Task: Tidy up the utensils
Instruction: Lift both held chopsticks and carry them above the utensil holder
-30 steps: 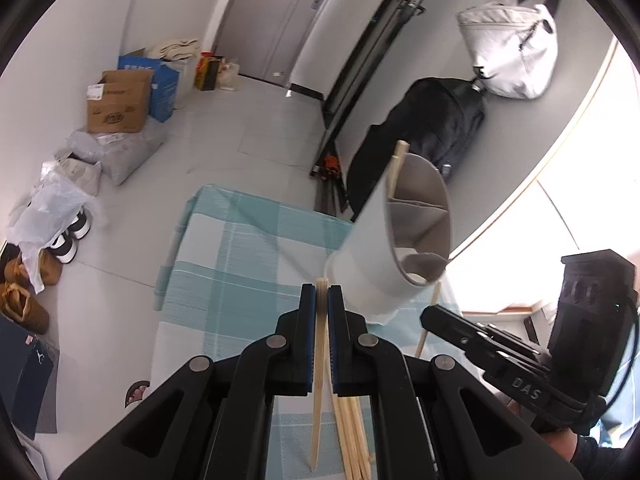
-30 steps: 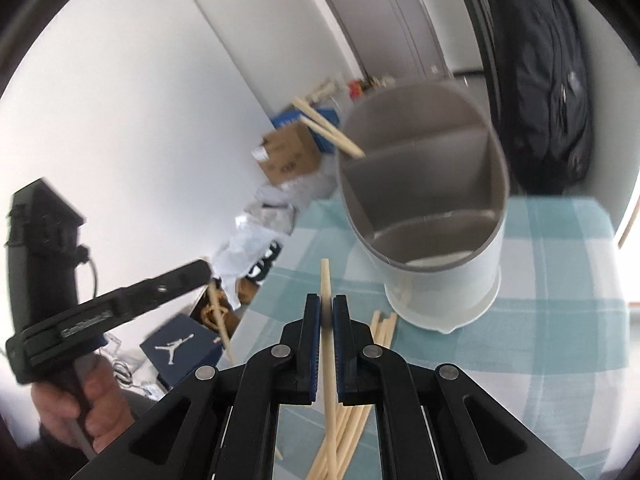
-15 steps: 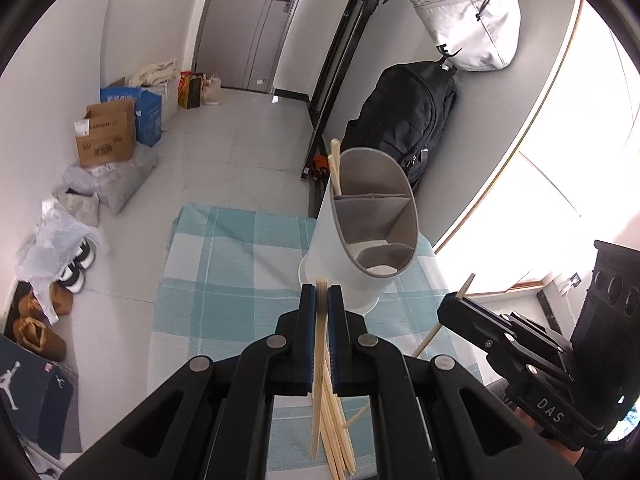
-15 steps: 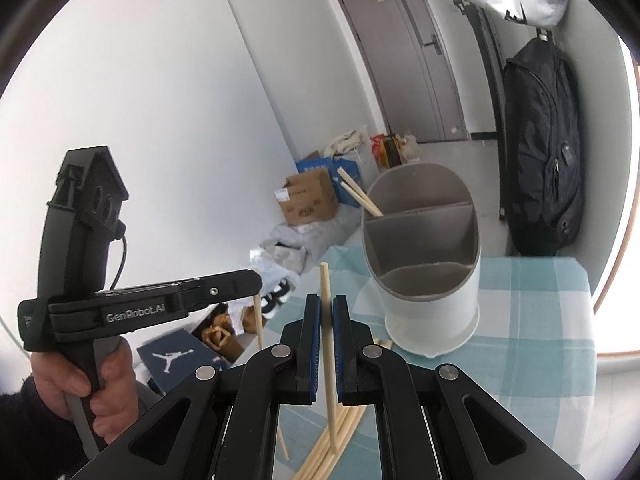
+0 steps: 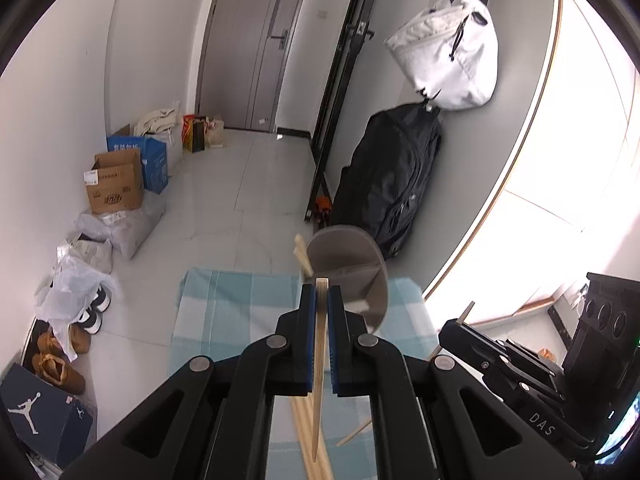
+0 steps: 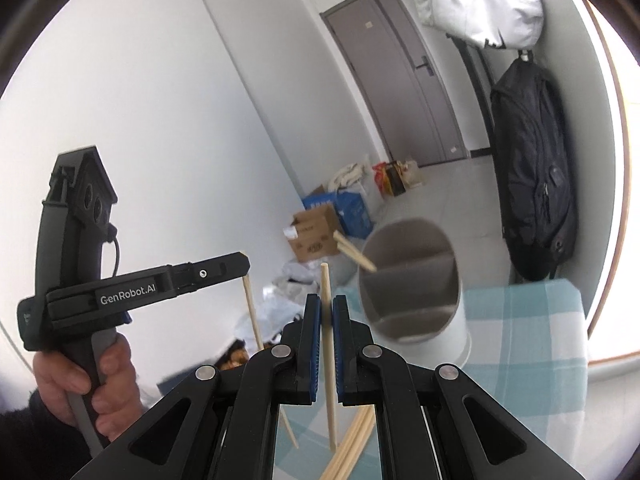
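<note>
A grey divided utensil holder (image 5: 352, 272) (image 6: 412, 280) stands upright on the checked cloth, with chopsticks (image 6: 354, 254) leaning out of its far compartment. My left gripper (image 5: 321, 300) is shut on one wooden chopstick (image 5: 318, 380), held upright above the table in front of the holder. My right gripper (image 6: 327, 312) is shut on another chopstick (image 6: 329, 360), also upright, left of the holder. Several loose chopsticks (image 6: 352, 444) (image 5: 308, 436) lie on the cloth below. Each gripper shows in the other's view: the right one (image 5: 464, 320), the left one (image 6: 244, 268).
The table has a teal and white checked cloth (image 5: 224, 312) (image 6: 528, 336). Cardboard boxes (image 5: 116, 188), bags and shoes (image 5: 60, 360) line the floor at left. A black backpack (image 5: 392, 184) and a white bag (image 5: 448, 52) hang on the right wall.
Both grippers have risen and drawn back from the holder, each still holding its chopstick. The holder looks smaller and lower in both views.
</note>
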The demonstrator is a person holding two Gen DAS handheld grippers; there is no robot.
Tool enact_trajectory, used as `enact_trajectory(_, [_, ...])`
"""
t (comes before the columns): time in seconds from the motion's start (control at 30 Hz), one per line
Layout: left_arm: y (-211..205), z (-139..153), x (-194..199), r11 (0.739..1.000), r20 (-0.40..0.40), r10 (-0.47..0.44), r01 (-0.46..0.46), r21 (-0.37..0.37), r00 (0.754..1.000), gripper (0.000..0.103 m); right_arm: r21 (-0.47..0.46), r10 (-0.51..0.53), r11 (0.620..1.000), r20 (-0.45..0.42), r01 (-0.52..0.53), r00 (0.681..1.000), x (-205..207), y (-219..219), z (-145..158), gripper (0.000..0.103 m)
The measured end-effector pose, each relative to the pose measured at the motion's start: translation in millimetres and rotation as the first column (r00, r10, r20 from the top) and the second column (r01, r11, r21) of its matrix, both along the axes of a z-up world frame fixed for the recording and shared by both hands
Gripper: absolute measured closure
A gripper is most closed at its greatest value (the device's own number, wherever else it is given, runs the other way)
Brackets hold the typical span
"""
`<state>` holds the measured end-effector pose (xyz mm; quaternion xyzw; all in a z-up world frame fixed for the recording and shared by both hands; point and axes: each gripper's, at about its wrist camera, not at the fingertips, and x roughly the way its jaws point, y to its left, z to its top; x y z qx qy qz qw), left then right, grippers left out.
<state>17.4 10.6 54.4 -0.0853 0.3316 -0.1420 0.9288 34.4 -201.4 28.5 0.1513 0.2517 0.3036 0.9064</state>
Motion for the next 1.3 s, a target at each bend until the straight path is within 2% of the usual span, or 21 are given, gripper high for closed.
enact_trajectory(0.23, [-9, 21, 14, 1.0, 0.005, 0.001, -0.001, 0.003, 1.0, 0.101, -0.002, 0.018, 1.0, 0.017, -0.018, 1.0, 14, -10, 33, 0.098])
enact_trajectory(0.4, [-18, 38, 22, 0.999, 0.019, -0.002, 0.001, 0.044, 1.0, 0.101, -0.003, 0.018, 1.0, 0.032, -0.018, 0.999, 27, -15, 56, 0.098])
enact_trajectory(0.77, [-16, 64, 53, 1.0, 0.035, 0.014, -0.014, -0.001, 0.999, 0.101, 0.003, -0.012, 1.0, 0.068, 0.012, 0.998, 65, -26, 92, 0.098])
enact_trajectory(0.93, [-14, 69, 71, 0.999, 0.04, 0.039, -0.039, -0.014, 0.998, 0.101, -0.009, -0.023, 1.0, 0.09, 0.024, 0.996, 88, -26, 101, 0.098])
enact_trajectory(1.03, [-10, 70, 80, 0.997, 0.055, 0.063, -0.06, -0.048, 0.997, 0.101, -0.014, -0.035, 0.999, 0.109, 0.037, 0.993, 99, -24, 104, 0.098])
enact_trajectory(1.3, [-11, 67, 102, 0.991, 0.105, 0.116, -0.108, -0.082, 0.988, 0.101, -0.046, -0.044, 0.998, 0.134, 0.05, 0.99, 130, -15, 98, 0.098])
